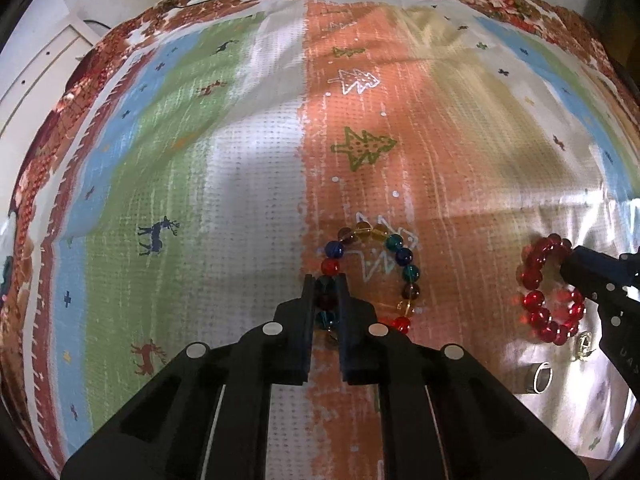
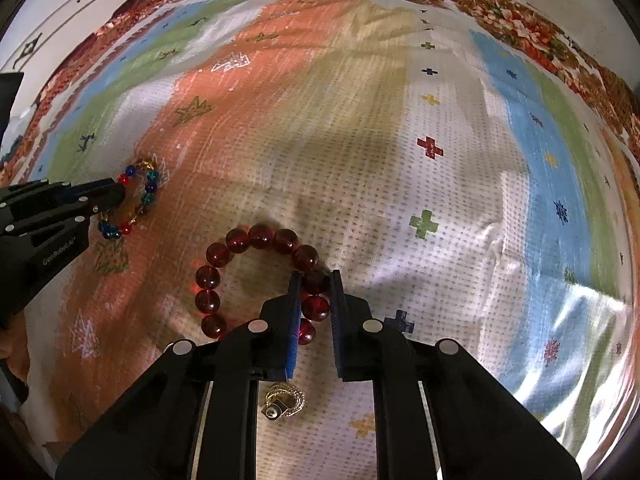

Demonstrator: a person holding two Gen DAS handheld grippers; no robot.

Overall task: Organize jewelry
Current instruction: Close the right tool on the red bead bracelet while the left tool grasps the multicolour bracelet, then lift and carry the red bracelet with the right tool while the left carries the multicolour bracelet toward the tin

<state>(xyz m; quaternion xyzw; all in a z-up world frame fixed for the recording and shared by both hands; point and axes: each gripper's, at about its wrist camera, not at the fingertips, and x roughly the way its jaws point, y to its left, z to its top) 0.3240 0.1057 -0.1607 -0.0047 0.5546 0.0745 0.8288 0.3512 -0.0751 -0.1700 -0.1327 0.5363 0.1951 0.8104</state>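
Left wrist view: the left gripper [image 1: 325, 280] pinches round glass beads of the many-coloured bracelet [image 1: 404, 256], a ring lying mid-cloth [image 1: 224, 168] on the orange stripe. The cloth is shiny and dotted. A silver ring [image 1: 540, 378] lies nearer the near edge.

Right wrist view: the right gripper [image 2: 315, 280] squeezes the red bracelet [image 2: 240, 240], big smooth beads, mid-cloth. A gold ring [image 2: 285, 400] lies just beneath.

Under my tools lies a striped tablecloth [image 1: 248, 168] with green, white, orange, tan and blue bands, printed with trees, deer and crosses, floral border at twelve o'clock. At ten o'clock I see a white cabinet [image 1: 36, 80].
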